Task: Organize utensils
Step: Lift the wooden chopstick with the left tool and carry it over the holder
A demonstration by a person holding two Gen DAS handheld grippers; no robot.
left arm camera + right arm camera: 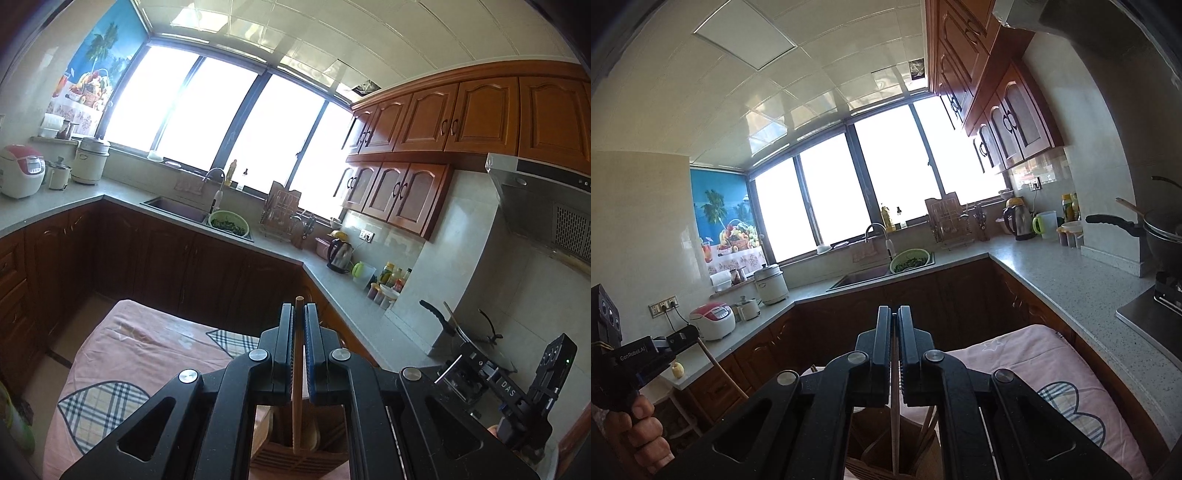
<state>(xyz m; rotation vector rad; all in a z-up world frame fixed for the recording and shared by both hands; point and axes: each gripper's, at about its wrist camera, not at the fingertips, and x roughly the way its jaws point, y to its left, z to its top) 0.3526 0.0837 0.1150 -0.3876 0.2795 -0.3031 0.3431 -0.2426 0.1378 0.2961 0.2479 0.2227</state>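
My left gripper (299,314) is shut on a wooden utensil handle (297,387) that stands upright, its lower end inside a wooden utensil holder (291,461) below the jaws. My right gripper (894,317) is shut on a thin chopstick (894,424) whose lower end reaches into the same wooden holder (871,465). More wooden utensils (925,424) lean in the holder. The right gripper also shows at the right of the left wrist view (517,384), and the left one at the left of the right wrist view (635,354).
The holder stands on a table with a pink cloth (147,354). Grey counters (1052,273) run around, with a sink (177,206), a green colander (228,223), a kettle (340,254), rice cookers (20,170) and a pan on the stove (1160,236).
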